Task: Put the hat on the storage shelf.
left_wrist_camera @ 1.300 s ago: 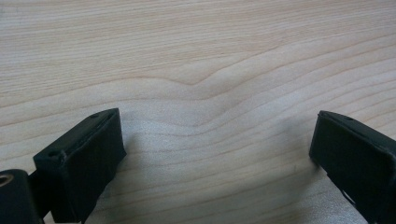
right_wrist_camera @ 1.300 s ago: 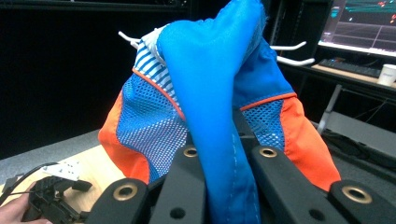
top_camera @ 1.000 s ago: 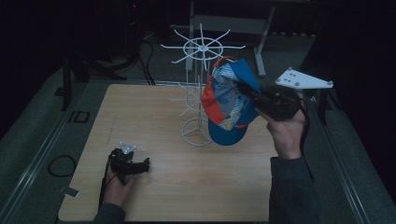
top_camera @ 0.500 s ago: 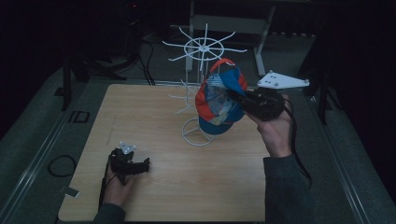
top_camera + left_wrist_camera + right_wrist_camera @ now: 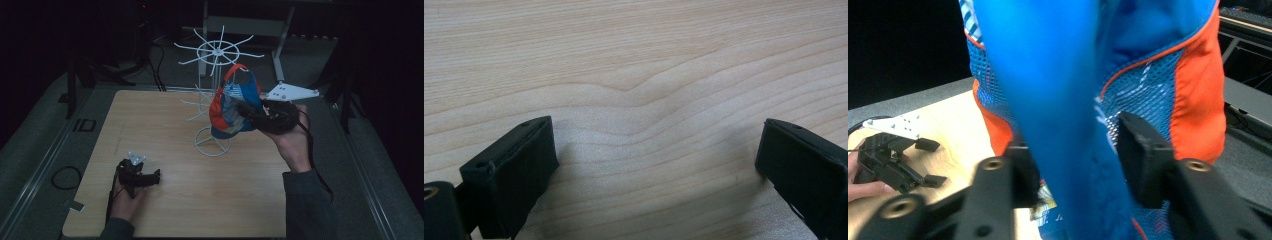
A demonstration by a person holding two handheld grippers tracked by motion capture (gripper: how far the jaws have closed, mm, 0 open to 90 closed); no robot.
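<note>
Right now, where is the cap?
In the high view the cap is held off the table in the right claw, right of centre, beside the white rack.

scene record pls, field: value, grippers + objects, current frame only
surface: wooden table
rack: white wire hat stand, upright near the table's far edge
item: blue and orange mesh cap, held off the table beside the stand
right gripper: shut on the cap's blue brim
left gripper: open, holding nothing, resting low on the table near the front left
cap on stand: not yet
</note>
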